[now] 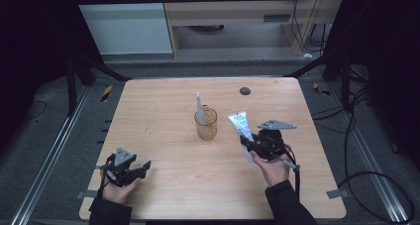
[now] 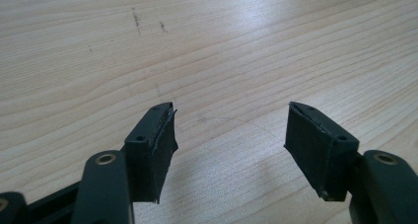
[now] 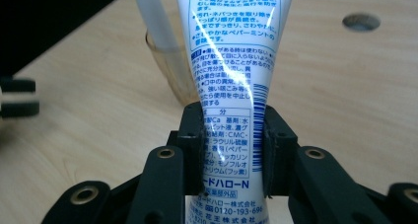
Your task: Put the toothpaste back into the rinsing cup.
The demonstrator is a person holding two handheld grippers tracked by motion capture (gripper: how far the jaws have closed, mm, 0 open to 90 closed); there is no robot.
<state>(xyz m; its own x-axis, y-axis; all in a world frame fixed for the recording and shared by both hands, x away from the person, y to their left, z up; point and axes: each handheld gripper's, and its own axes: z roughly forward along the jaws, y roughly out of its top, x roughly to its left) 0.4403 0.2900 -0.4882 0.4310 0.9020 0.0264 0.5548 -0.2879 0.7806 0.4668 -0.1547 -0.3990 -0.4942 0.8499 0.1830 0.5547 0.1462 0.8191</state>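
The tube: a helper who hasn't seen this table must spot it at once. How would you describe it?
On the wooden table, look right of the amber glass cup at its middle. There the right gripper clamps a white toothpaste tube off the surface, wide crimped end up. Its blue print sets it apart from the plain toothbrush standing in the cup.

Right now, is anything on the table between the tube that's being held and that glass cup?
No. In the high view, only bare table separates the toothpaste tube, clamped in the right gripper, from the glass cup.
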